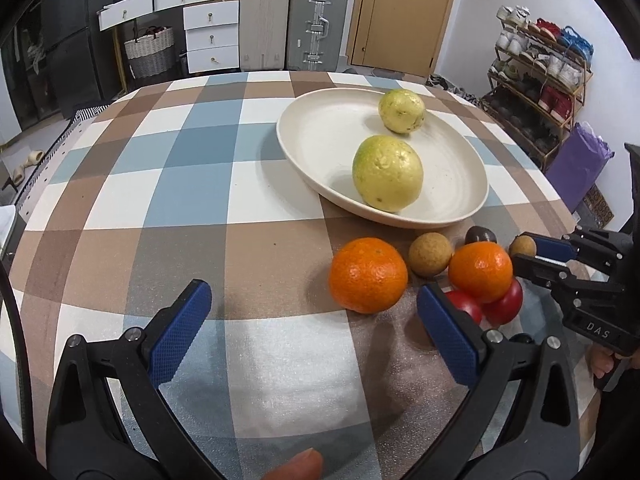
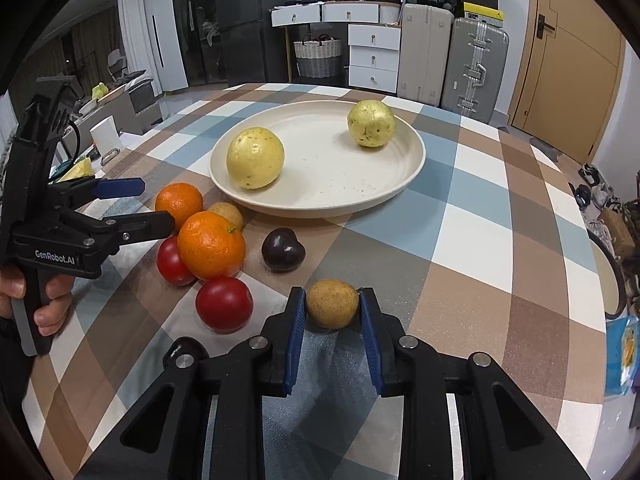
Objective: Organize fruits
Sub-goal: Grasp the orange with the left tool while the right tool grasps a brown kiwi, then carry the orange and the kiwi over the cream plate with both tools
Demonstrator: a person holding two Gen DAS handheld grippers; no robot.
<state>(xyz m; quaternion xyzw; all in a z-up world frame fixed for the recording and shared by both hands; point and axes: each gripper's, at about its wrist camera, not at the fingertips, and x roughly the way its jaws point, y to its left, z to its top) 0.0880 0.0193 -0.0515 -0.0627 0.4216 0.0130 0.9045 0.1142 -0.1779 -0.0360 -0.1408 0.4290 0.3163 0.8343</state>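
A cream plate (image 1: 312, 128) (image 2: 320, 196) on the checked tablecloth holds two yellow-green guavas (image 1: 387, 173) (image 2: 255, 157). In front of it lie two oranges (image 1: 367, 275) (image 2: 211, 245), two red tomatoes (image 2: 224, 303), a dark plum (image 2: 283, 249) and small brown round fruits (image 1: 430, 255). My right gripper (image 2: 333, 307) is shut on one small brown fruit (image 2: 332, 304) on the cloth. My left gripper (image 1: 314, 308) is open and empty, just left of the nearest orange; it also shows in the right wrist view (image 2: 154, 204).
The round table (image 1: 160, 200) drops off at its edges on all sides. Behind it stand white drawers (image 1: 212, 36), suitcases (image 1: 316, 24), a door and a shoe rack (image 1: 536, 80).
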